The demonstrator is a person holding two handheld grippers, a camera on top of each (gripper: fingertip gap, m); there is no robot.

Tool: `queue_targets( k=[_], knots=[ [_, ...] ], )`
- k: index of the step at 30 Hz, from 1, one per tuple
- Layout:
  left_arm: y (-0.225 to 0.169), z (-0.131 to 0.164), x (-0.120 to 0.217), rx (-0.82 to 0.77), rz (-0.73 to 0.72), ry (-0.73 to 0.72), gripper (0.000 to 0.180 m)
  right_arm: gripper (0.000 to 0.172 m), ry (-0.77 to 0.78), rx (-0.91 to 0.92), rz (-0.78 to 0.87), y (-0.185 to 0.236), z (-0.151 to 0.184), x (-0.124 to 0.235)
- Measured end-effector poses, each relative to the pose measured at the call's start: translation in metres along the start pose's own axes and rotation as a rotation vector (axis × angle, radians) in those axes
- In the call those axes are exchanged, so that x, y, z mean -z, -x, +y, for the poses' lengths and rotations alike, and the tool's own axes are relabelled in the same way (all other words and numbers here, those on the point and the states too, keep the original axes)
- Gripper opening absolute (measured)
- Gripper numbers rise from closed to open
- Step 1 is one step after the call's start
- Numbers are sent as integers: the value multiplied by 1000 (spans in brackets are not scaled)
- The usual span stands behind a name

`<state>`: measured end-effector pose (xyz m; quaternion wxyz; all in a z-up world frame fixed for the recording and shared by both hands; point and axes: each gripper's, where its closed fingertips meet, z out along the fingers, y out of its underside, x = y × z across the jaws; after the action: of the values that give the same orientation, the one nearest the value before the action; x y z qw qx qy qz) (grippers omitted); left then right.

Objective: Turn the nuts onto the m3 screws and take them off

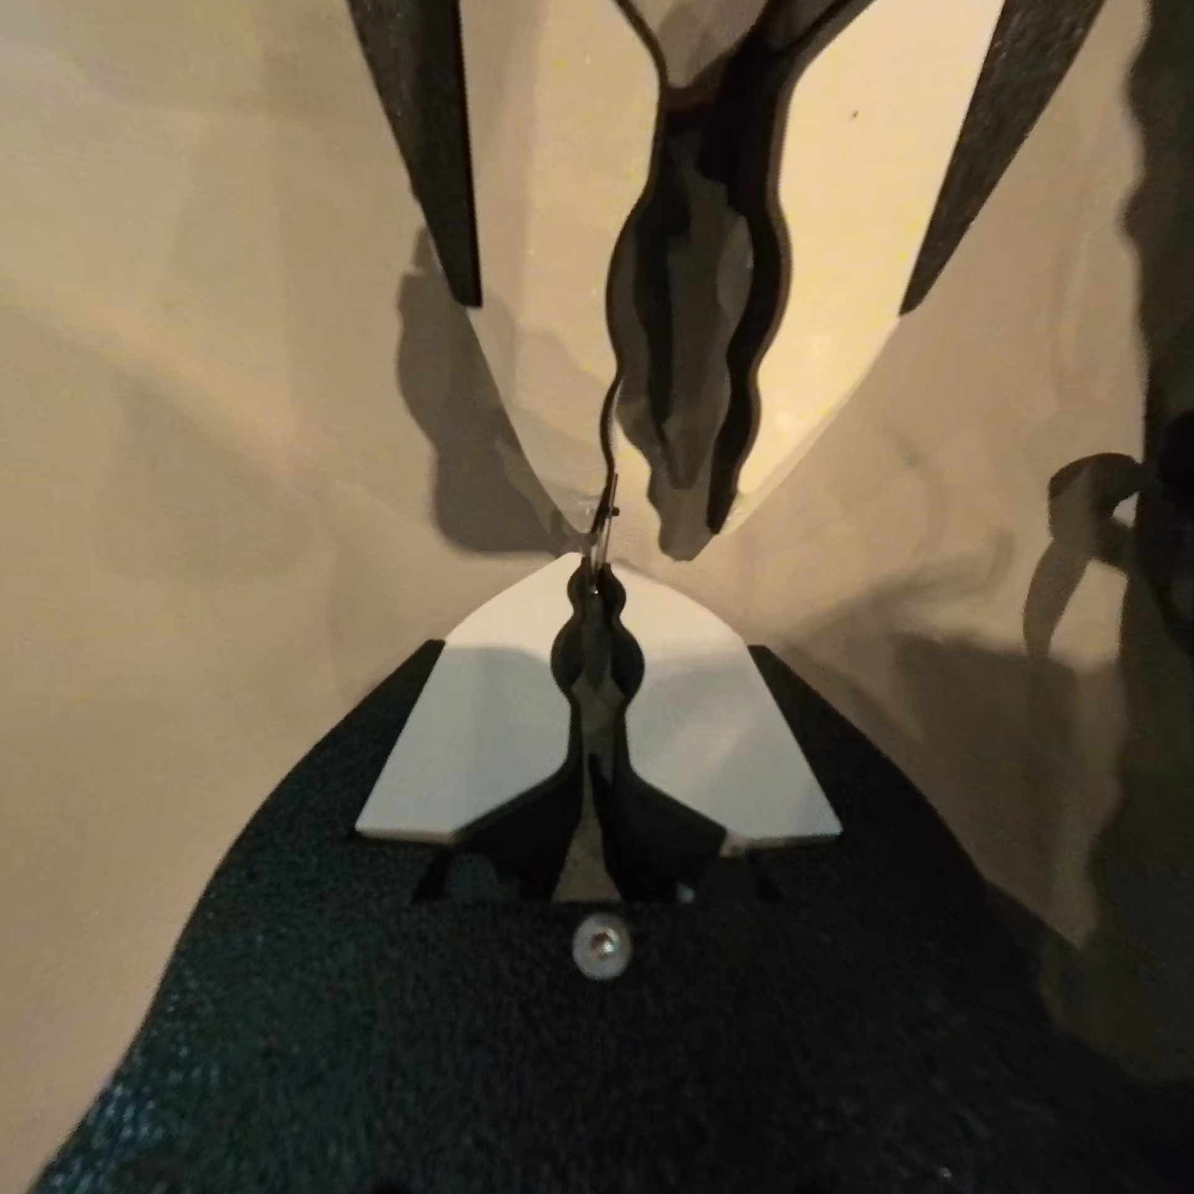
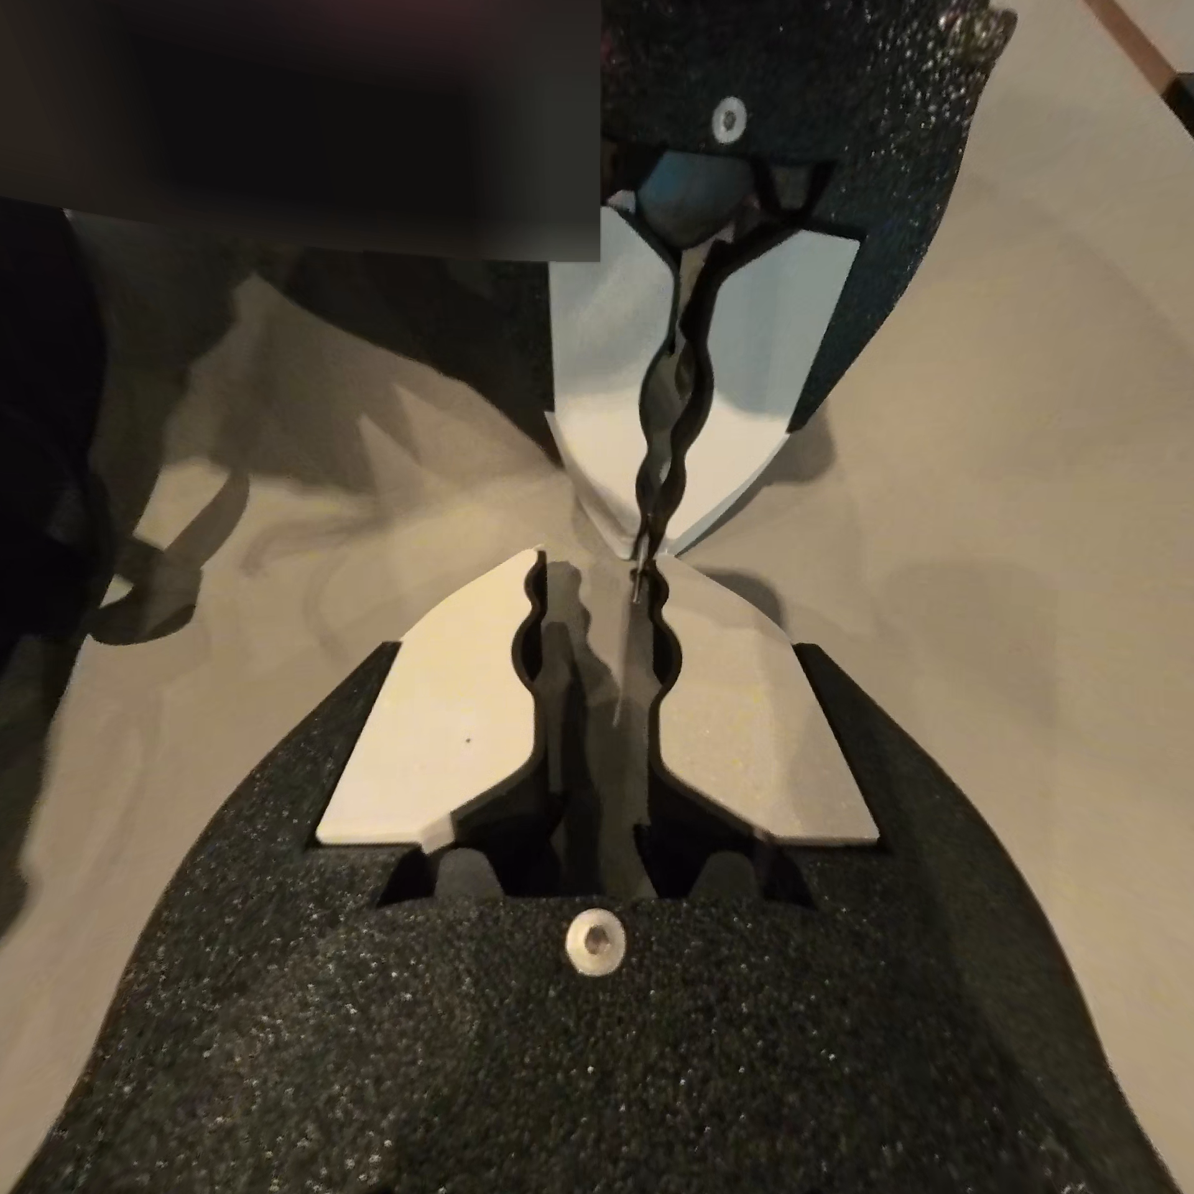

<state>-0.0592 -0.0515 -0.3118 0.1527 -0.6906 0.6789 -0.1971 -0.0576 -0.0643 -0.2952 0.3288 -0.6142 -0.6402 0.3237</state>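
pinching the thin screw (image 1: 597, 539) in shut left jaws so its tip reaches between the spread right jaws, above the table (image 2: 1001, 452), ready for turning.

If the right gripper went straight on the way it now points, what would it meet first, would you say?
Most likely the left gripper, whose closed fingertips face it head-on and pinch a thin screw. That screw already reaches in between the right gripper's open fingers, beside one pad; depth is hard to judge.
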Motion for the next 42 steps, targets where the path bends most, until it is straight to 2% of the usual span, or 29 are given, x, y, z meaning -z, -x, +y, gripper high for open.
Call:
queue_targets(
  k=[1, 3, 4, 5, 6, 12, 16, 26, 32, 34, 37, 42],
  knots=[
    [0, 0, 0, 4, 2, -3, 2, 31, -2, 8, -1, 1, 0, 0],
    [0, 0, 0, 7, 5, -5, 2, 33, -11, 26, -2, 3, -1, 1],
    [0, 0, 0, 7, 4, -5, 3, 29, -27, 41, -17, 6, -3, 3],
    [0, 0, 0, 10, 3, -5, 2, 9, -51, 70, -61, 13, -5, 5],
    [0, 0, 0, 12, 4, -6, 2, 9, -67, 85, -51, 14, -7, 7],
    [0, 0, 0, 15, 7, -13, 2, 25, -56, 24, 68, -5, -6, 7],
    [0, 0, 0, 19, 7, -15, 2, 26, 7, 23, 65, -5, 1, 1],
    [-1, 0, 0, 25, 11, -17, 2, 32, 10, 72, 40, 3, 2, 2],
    [-3, -1, -1, 20, 19, -16, 3, 31, -6, 85, 24, 6, 0, 4],
    [-3, -1, -1, 23, 20, -17, 2, 11, -62, 98, -11, 11, -5, 10],
    [-3, -1, -1, 30, 27, -23, 2, 19, -85, 59, 61, 0, -8, 13],
    [-3, -1, -1, 29, 23, -21, 2, 24, 2, 90, 76, 1, 2, 5]
  ],
)
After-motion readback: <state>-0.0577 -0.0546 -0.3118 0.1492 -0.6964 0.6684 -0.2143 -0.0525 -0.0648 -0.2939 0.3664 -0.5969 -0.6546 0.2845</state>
